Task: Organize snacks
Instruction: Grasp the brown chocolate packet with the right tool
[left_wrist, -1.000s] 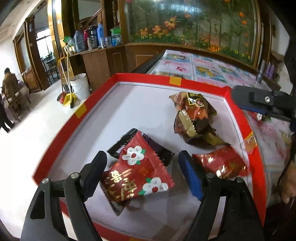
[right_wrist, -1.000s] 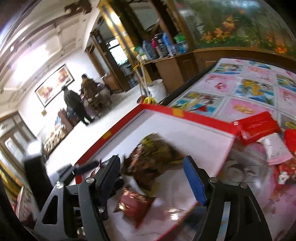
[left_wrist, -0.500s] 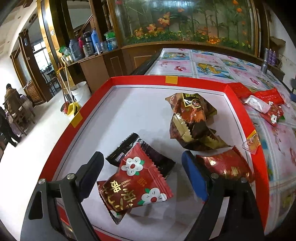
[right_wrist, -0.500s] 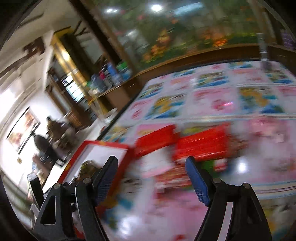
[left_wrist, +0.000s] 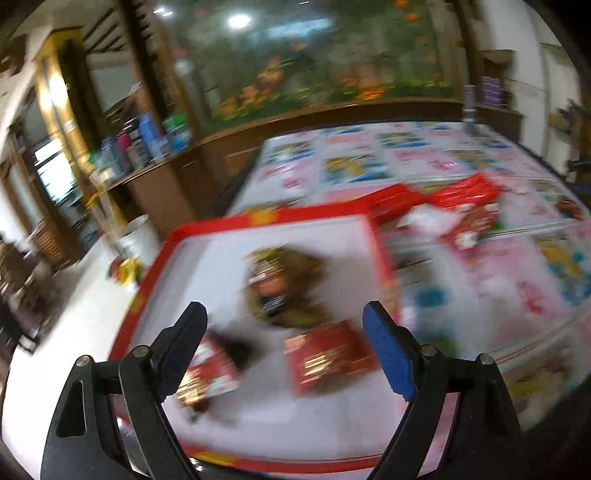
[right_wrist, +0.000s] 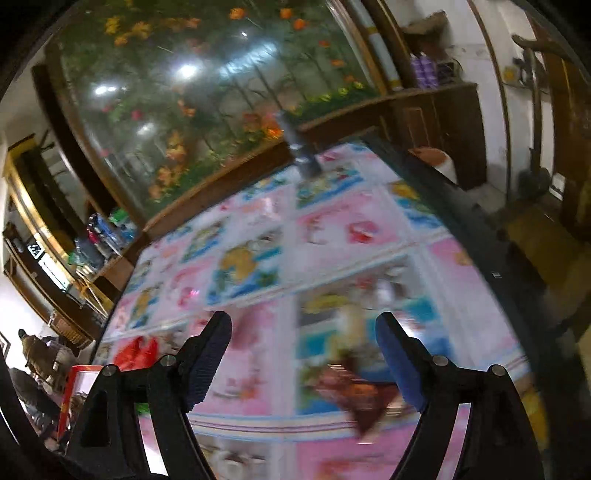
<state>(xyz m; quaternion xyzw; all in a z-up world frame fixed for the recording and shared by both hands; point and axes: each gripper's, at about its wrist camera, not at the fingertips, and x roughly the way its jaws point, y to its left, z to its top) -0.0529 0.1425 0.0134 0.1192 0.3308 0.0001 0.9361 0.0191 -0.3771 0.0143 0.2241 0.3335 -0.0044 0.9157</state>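
Three snack packets (left_wrist: 328, 356) lie inside my red-rimmed tray (left_wrist: 380, 251), likely sorted there. Left gripper (left_wrist: 284, 343) hangs above them, jaws apart, empty. Right gripper (right_wrist: 303, 356), jaws opening, empty, over a brown packet (right_wrist: 364, 397) on the patterned table (right_wrist: 332, 243).

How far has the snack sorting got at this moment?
Partly done: several packets already lie in the red-rimmed tray. Nothing is in hand; the left gripper is open, the right gripper's jaws are opening, empty. Left: a brown packet and red packets on the table.
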